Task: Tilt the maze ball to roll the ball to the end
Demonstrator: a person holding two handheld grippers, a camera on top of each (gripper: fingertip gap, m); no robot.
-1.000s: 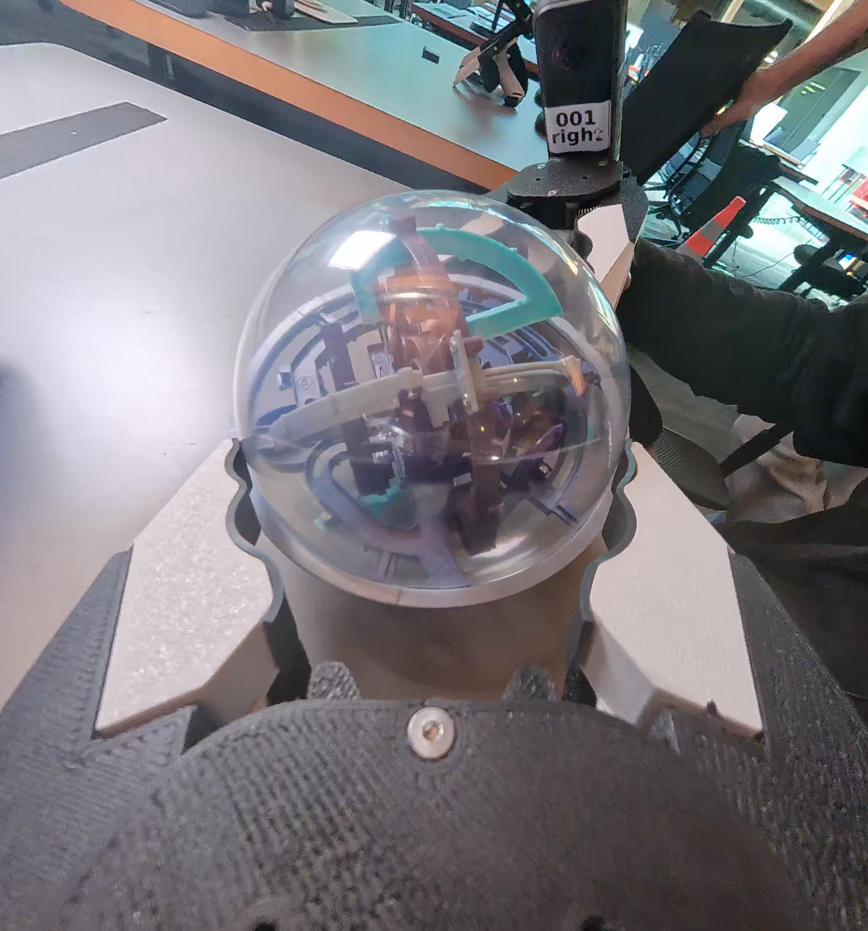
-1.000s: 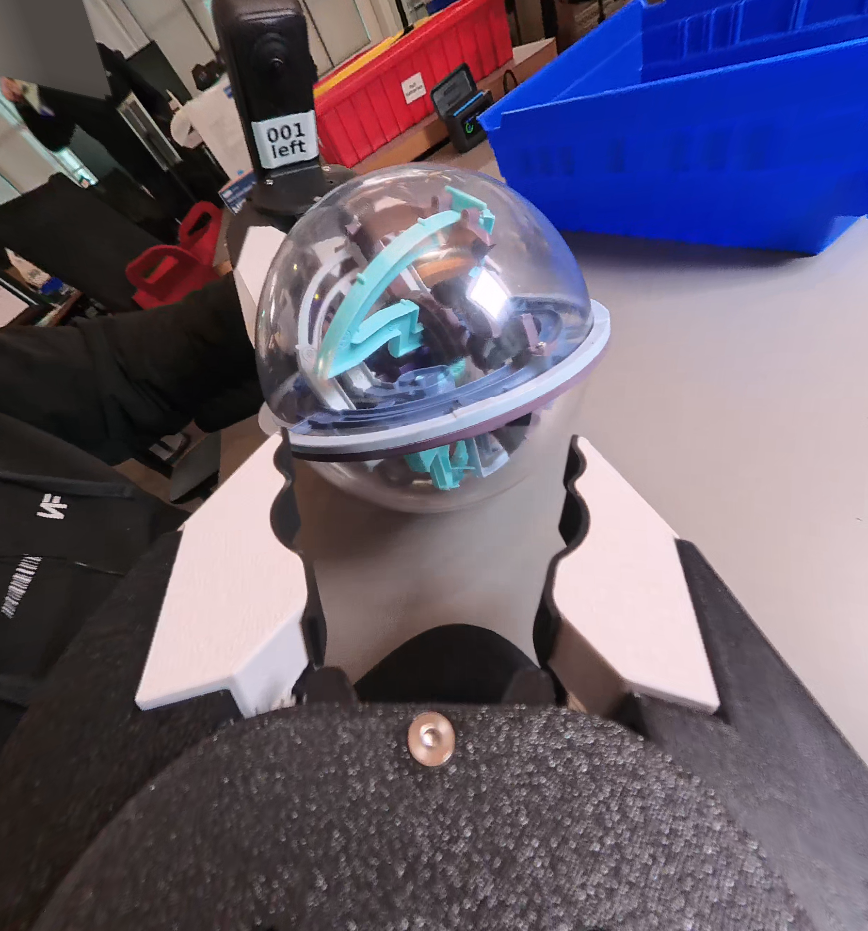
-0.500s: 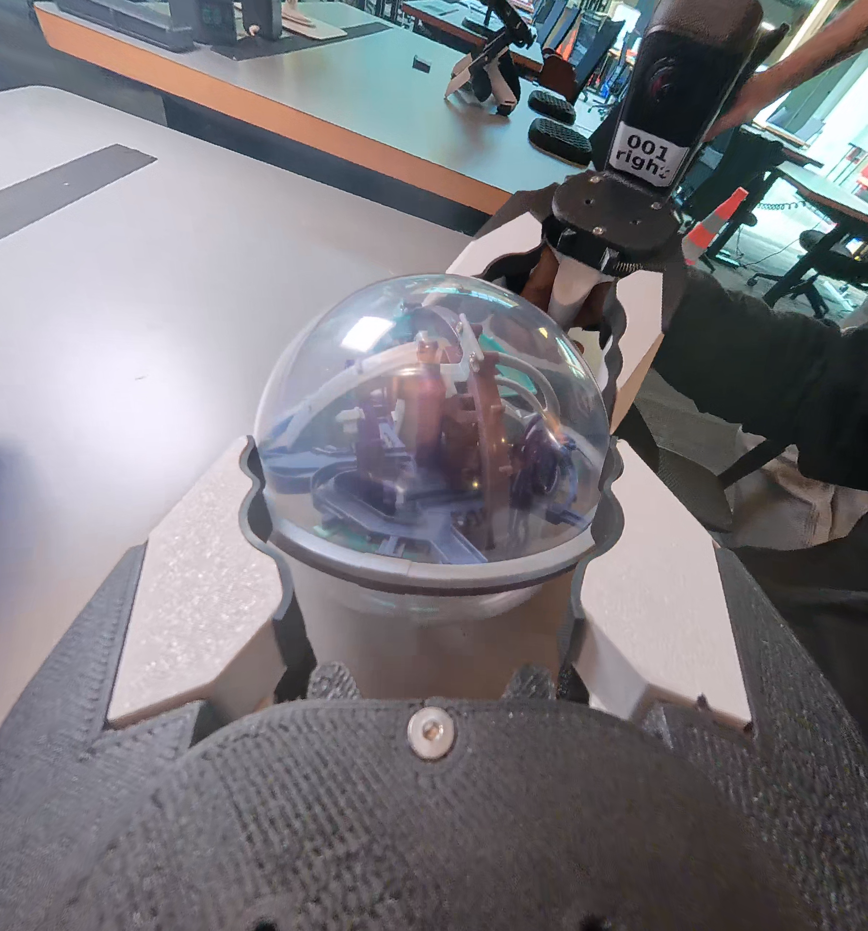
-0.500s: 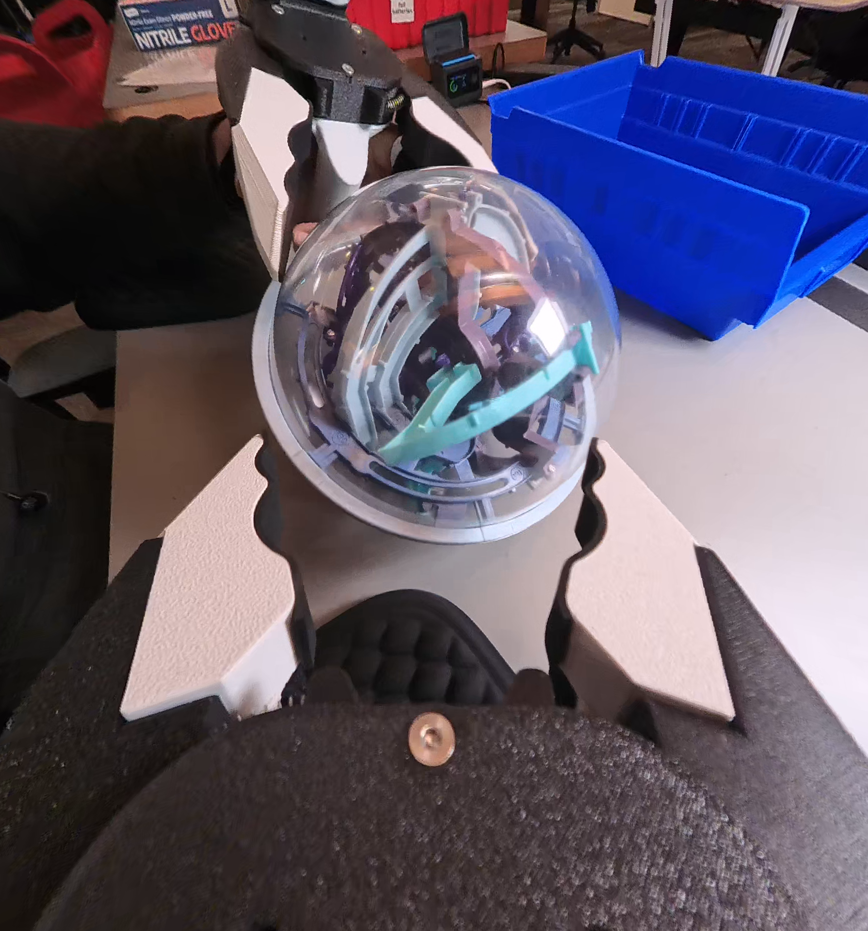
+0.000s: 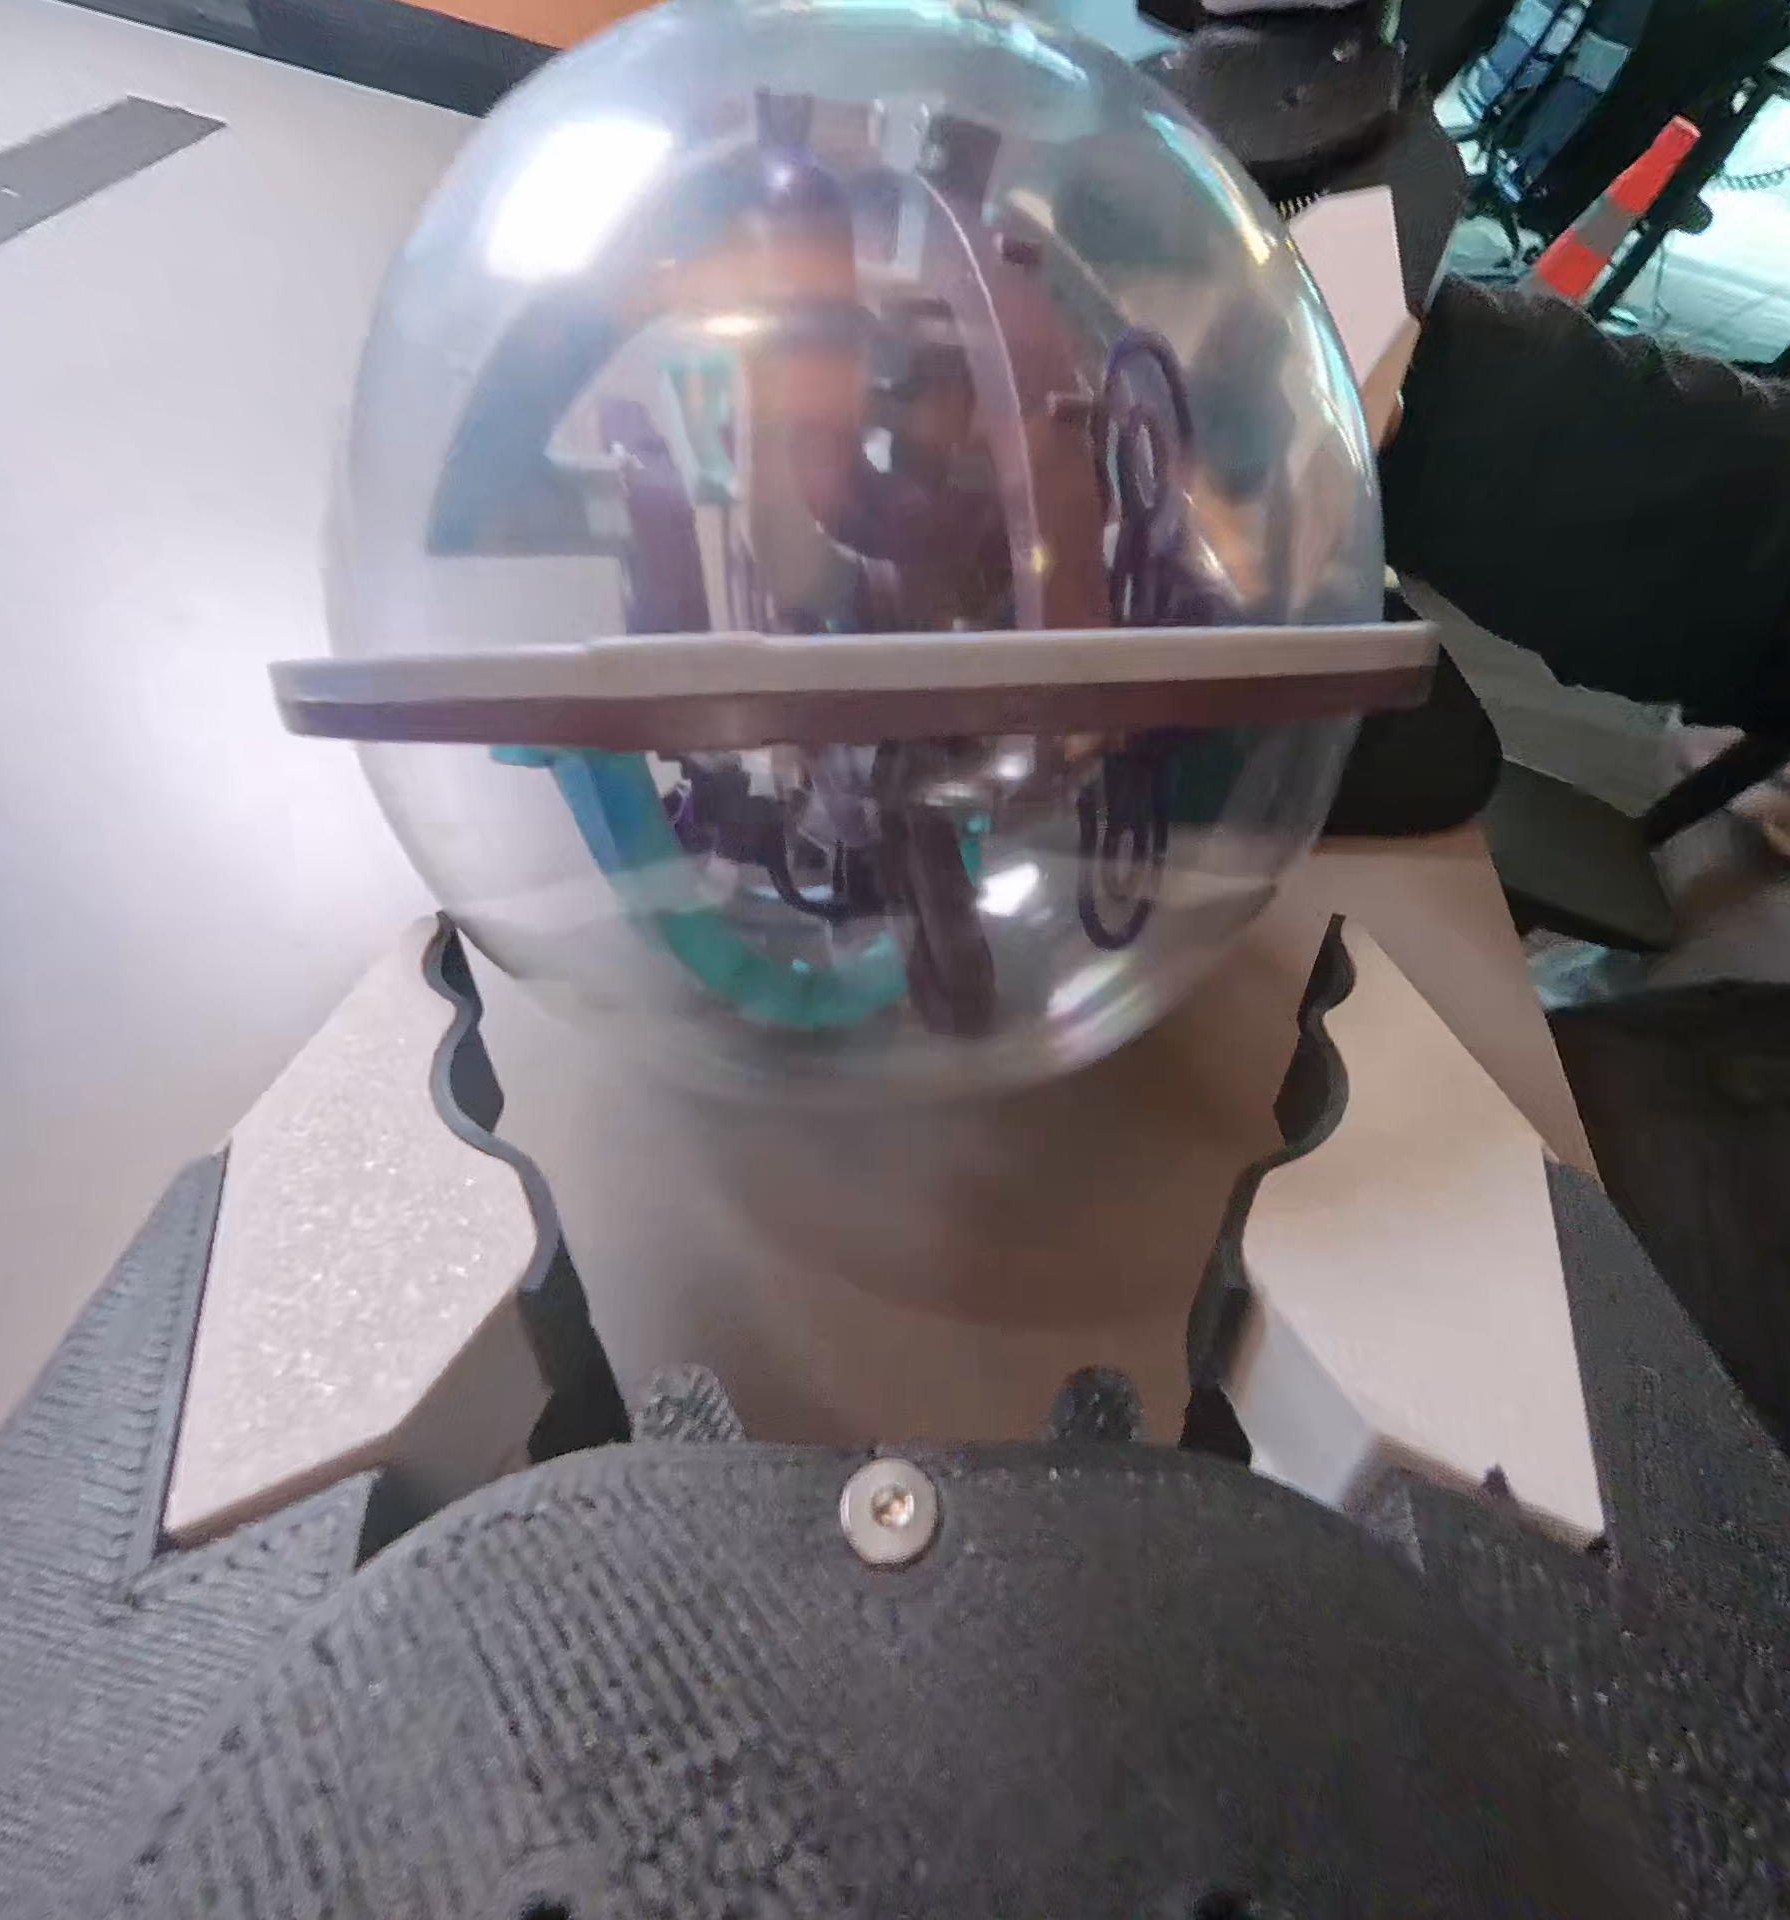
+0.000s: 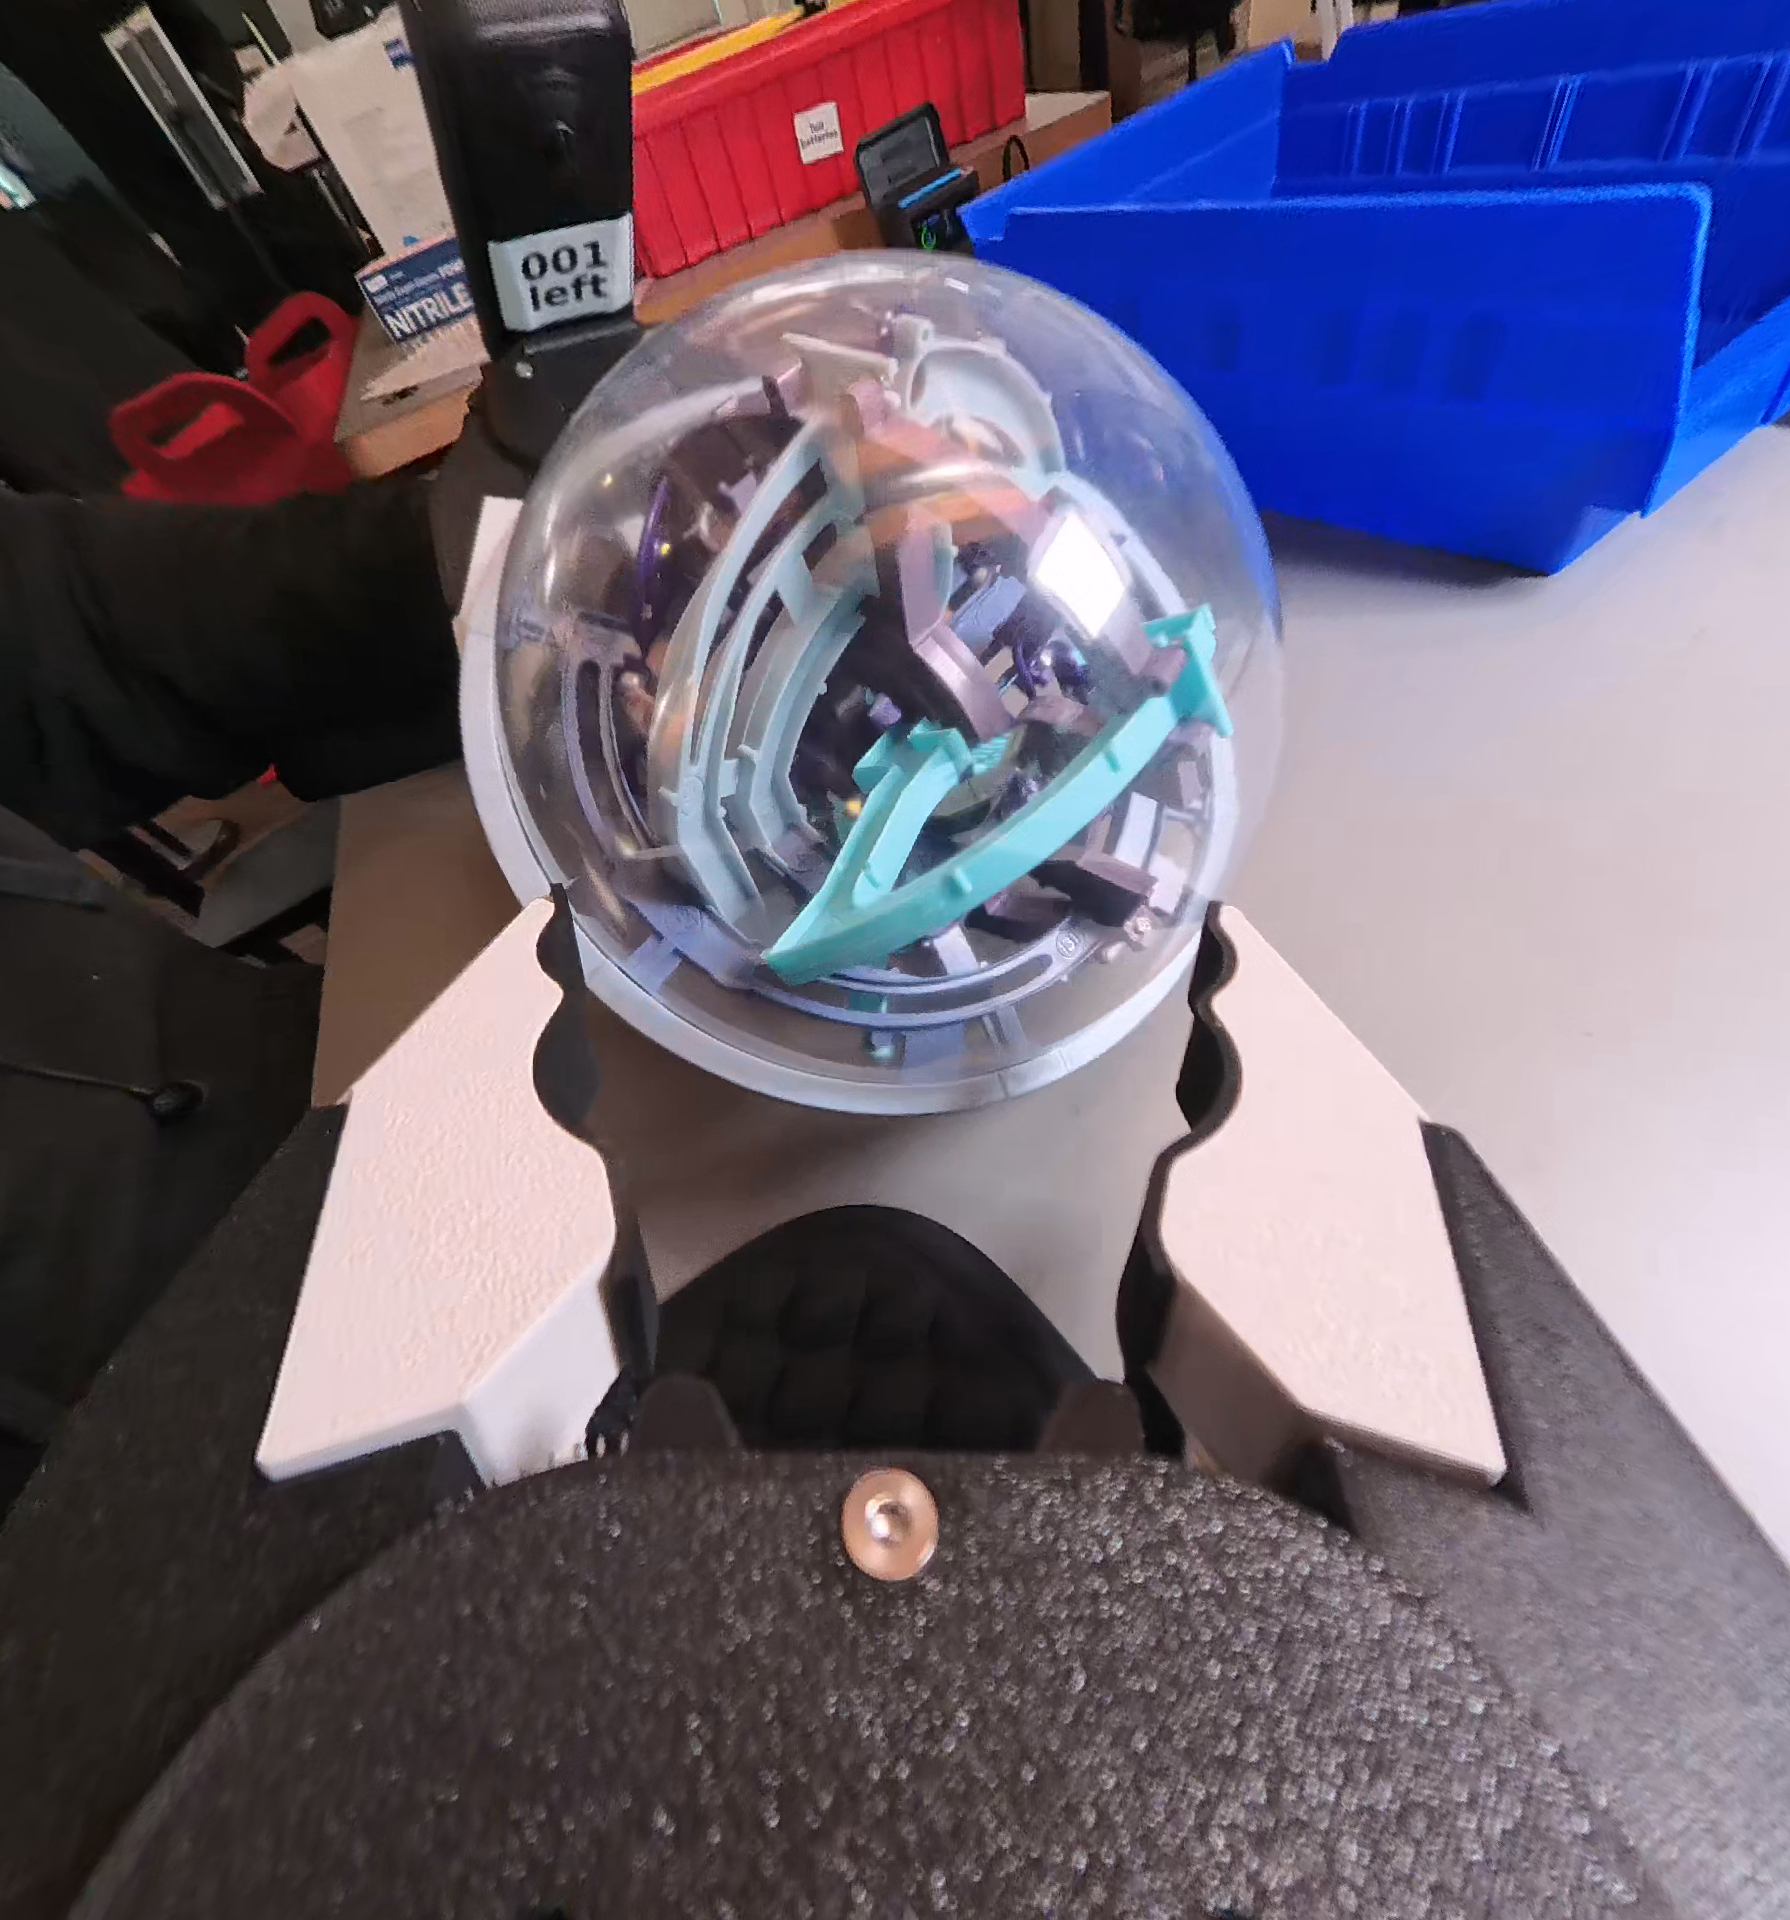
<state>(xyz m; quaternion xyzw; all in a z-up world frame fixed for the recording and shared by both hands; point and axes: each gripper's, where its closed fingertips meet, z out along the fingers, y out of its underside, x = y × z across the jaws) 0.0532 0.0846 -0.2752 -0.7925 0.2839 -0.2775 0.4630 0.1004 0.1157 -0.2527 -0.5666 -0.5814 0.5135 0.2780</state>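
The maze ball (image 5: 849,520) is a clear sphere with teal, purple and brown tracks inside and a grey rim around its middle. In the left wrist view it is blurred, with the rim level. Its lower half sits between my left gripper's (image 5: 889,935) fingers, and a gap shows at the right fingertip (image 5: 1332,966), so the gripper is open. In the right wrist view my right gripper (image 6: 886,914) is shut on the maze ball (image 6: 870,675), both fingertips pressed against its lower sides, the rim tilted down to the left. I cannot make out the small ball inside.
The grey table (image 6: 1545,831) lies under the ball. A blue bin (image 6: 1442,343) stands at the right rear, with a red bin (image 6: 818,135) behind it. A person's dark sleeve (image 5: 1649,499) is at the right in the left wrist view. The table edge runs close by.
The ball turned relative to my left gripper: its rim rose from low between the fingers to mid-height. My left fingers spread apart and no longer clamp it. It kept its place in my right gripper.
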